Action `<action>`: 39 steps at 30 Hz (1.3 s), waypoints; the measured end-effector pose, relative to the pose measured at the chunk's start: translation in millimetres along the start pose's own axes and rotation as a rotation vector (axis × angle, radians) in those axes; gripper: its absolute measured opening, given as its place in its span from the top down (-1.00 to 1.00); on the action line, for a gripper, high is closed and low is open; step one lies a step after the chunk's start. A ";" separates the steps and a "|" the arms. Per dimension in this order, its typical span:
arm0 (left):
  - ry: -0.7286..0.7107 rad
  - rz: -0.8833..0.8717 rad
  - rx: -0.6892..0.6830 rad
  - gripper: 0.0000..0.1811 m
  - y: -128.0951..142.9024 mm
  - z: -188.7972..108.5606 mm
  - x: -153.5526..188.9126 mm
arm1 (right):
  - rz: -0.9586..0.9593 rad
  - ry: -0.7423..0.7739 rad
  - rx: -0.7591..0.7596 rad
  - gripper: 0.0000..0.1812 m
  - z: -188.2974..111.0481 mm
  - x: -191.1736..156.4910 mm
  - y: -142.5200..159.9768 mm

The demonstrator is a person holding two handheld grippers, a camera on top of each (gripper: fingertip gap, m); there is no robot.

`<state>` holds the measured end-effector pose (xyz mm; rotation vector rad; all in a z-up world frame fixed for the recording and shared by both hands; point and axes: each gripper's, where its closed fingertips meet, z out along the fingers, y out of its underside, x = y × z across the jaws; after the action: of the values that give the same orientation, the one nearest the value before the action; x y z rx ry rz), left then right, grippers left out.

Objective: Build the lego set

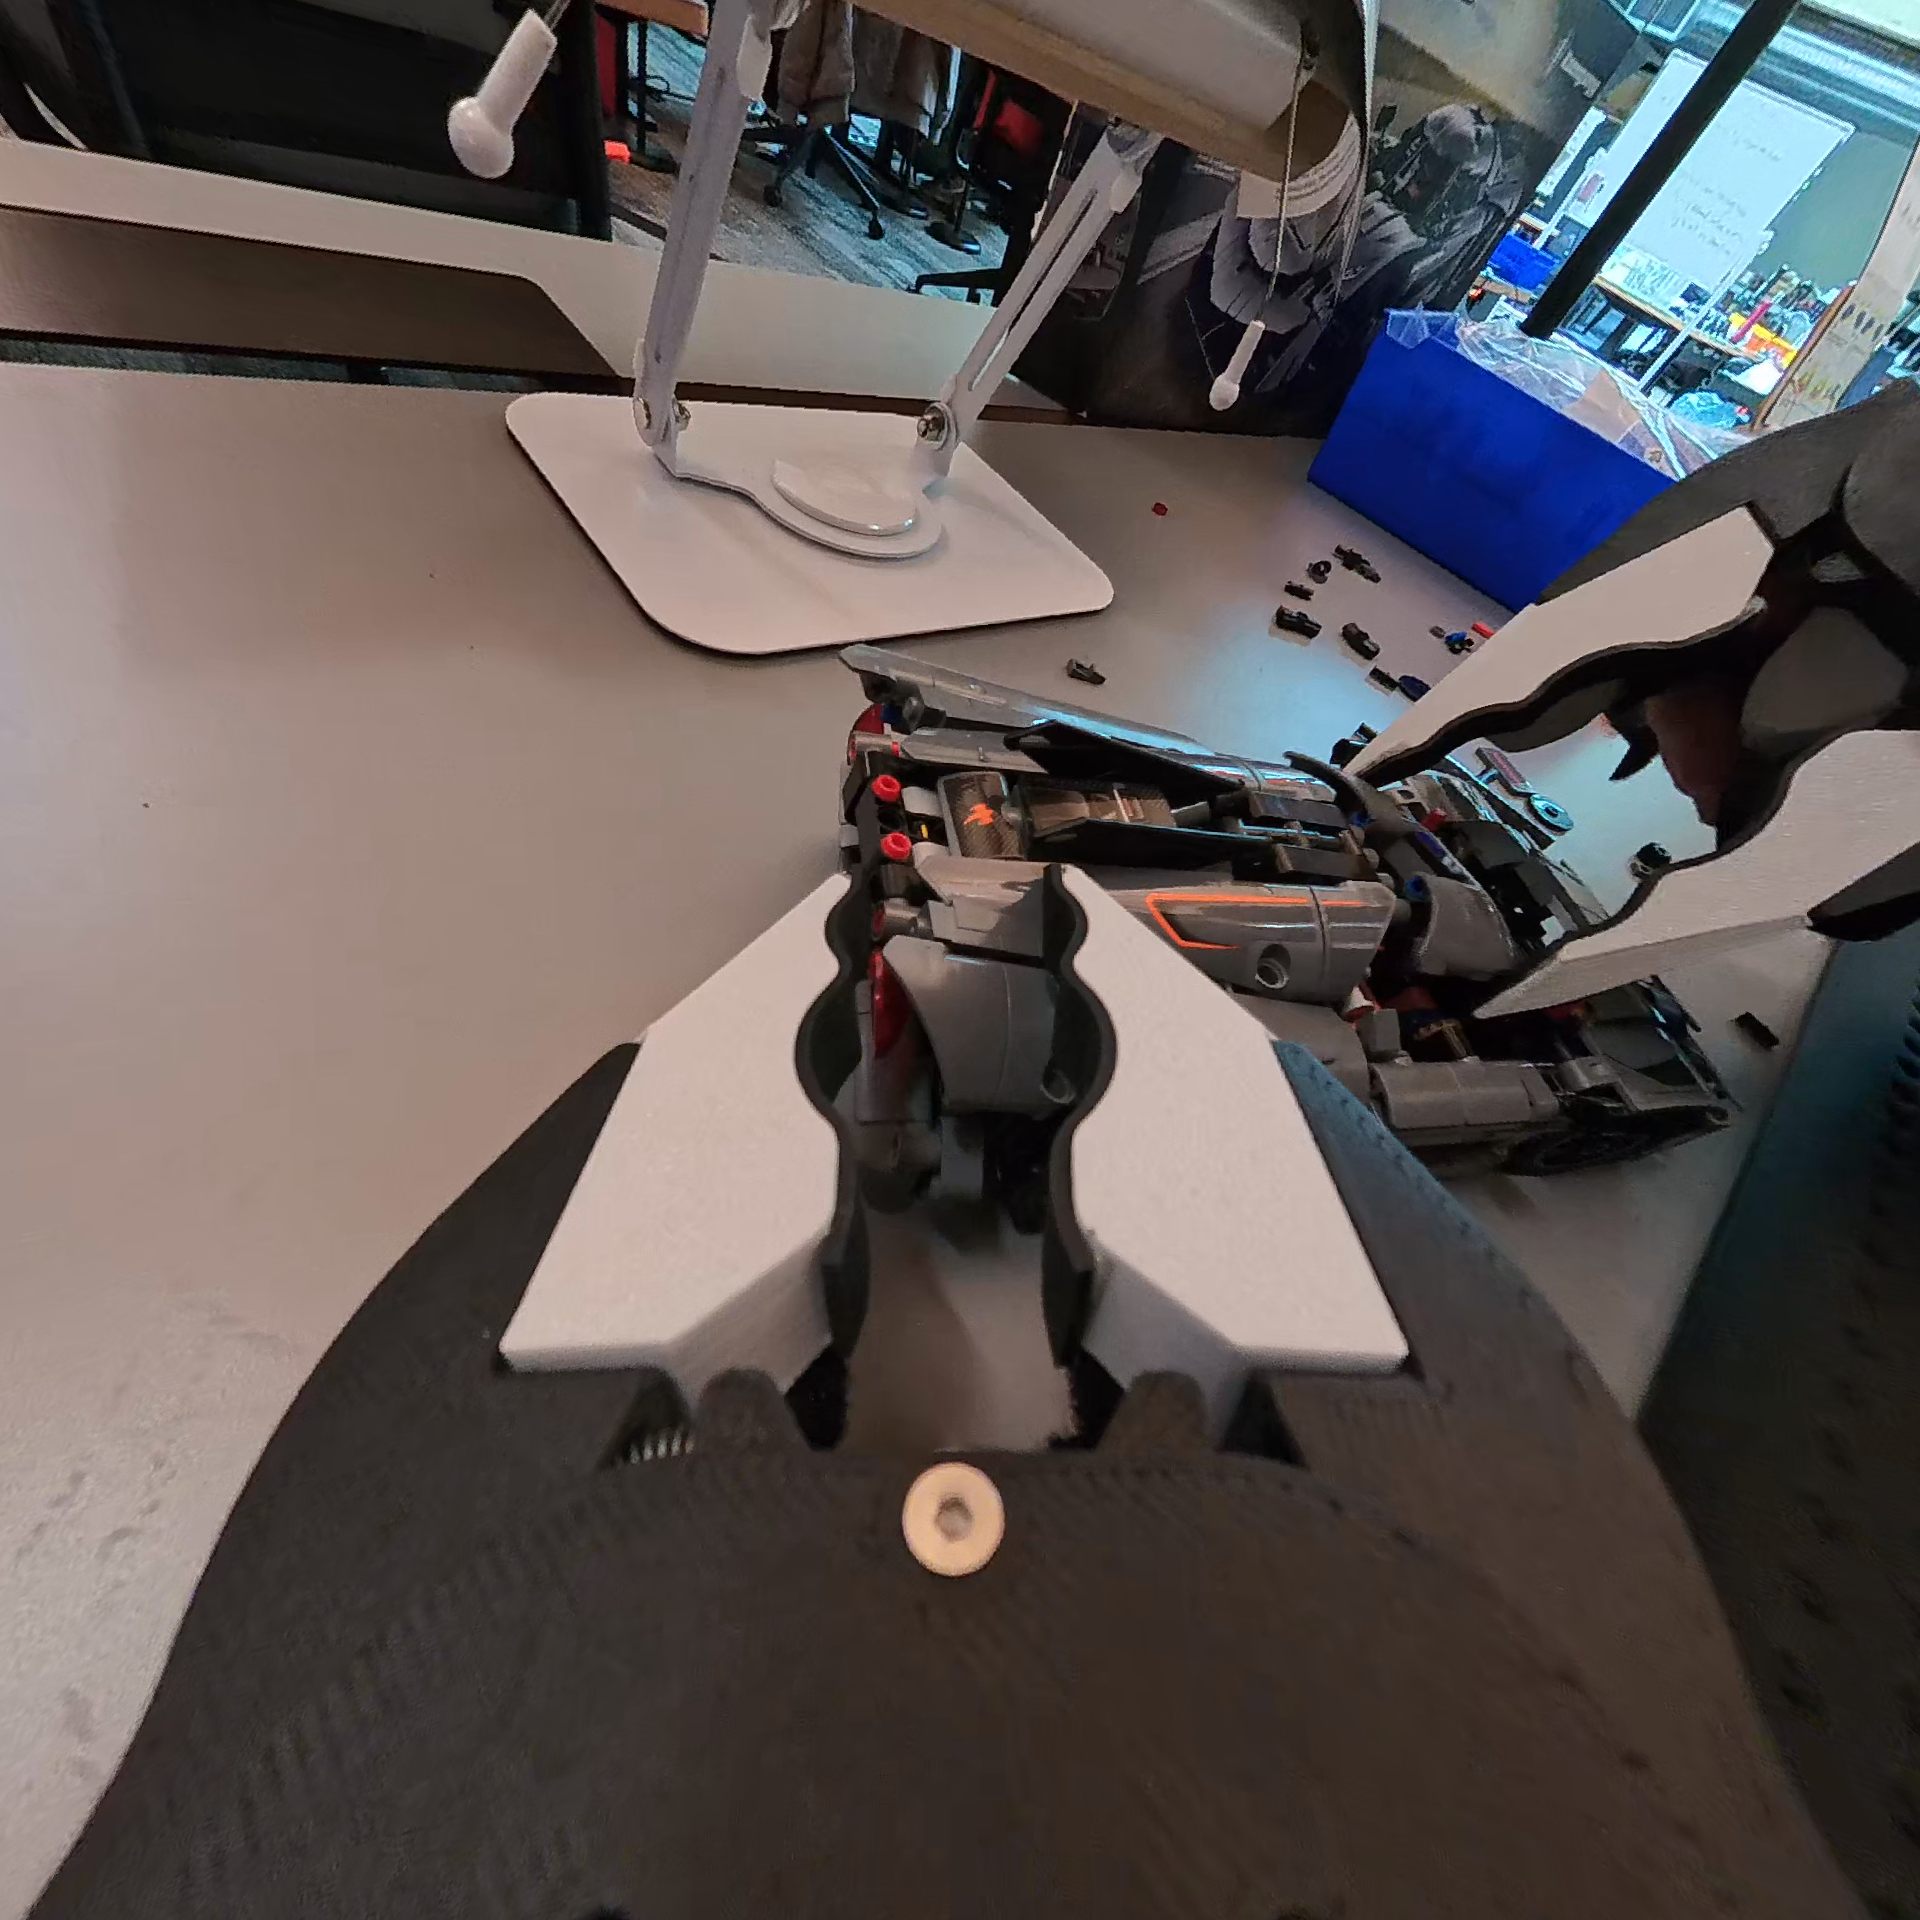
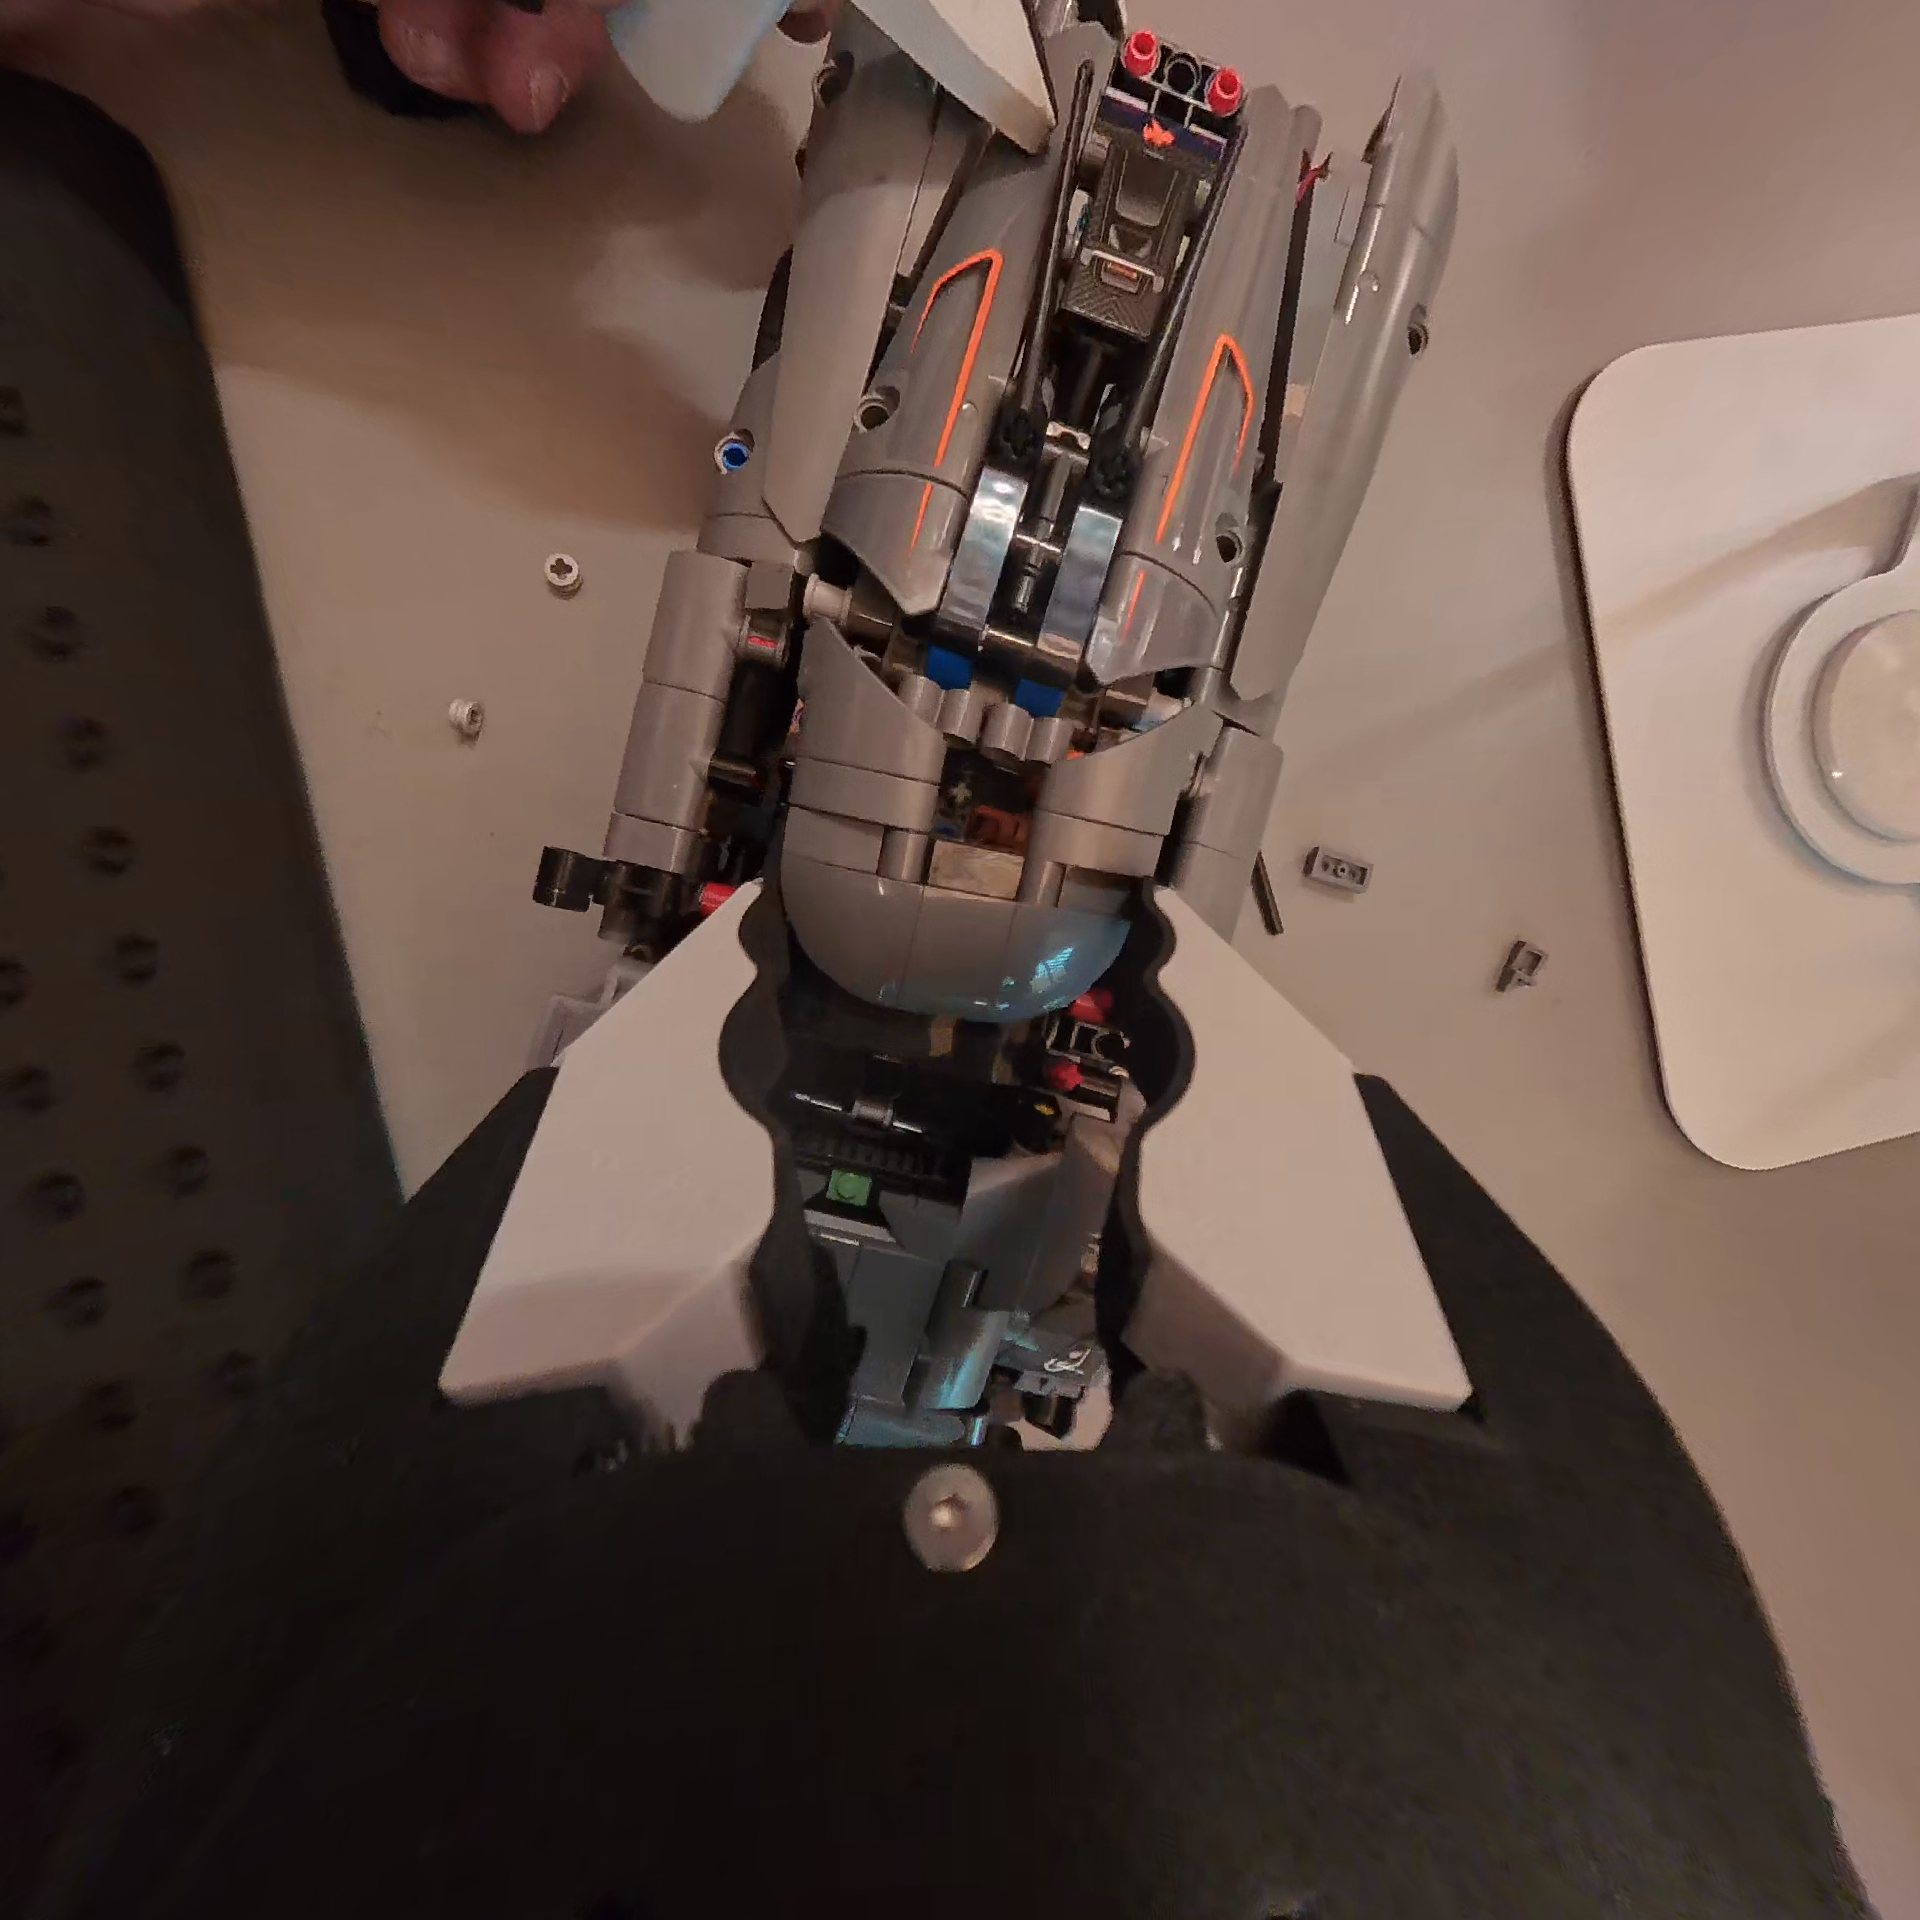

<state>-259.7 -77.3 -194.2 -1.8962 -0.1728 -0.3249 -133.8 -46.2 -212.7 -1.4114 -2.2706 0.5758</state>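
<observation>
On a pale grey table [image 1: 312, 831], a largely built grey Lego car [image 1: 1195, 904] with orange trim lies lengthwise between two hand-held grippers, one at each end; its long axis runs straight away from the right gripper [image 2: 956, 925] toward the left gripper [image 1: 956, 904], so each tool looks down the length of the model from opposite ends; the left gripper's jaws straddle a rounded grey panel at one end of the car and appear clenched on it, though actual contact is hard to confirm from the close view; the right gripper's jaws stand spread over the other end, around the domed grey section [image 2: 956, 956], and whether they press it cannot be told; judged from this, the left hand steadies the model while the right is the freer tool for the next fitting; a white stand base [image 1: 810, 530] sits beyond the car, a blue bin [image 1: 1475, 468] further off; scattered black loose pieces [image 1: 1340, 613] lie near the bin, nearer the right gripper's side; small grey pieces [image 2: 1338, 868] rest just beside the car's flank.
</observation>
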 end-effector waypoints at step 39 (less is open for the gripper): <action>-0.001 0.036 -0.005 0.71 0.1 1.2 2.9 | 0.012 -0.026 0.066 0.27 -3.8 -1.9 2.2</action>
<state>-256.7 -76.3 -193.9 -1.9026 -0.1383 -0.3007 -129.4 -46.6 -210.9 -1.3946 -2.2432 0.6709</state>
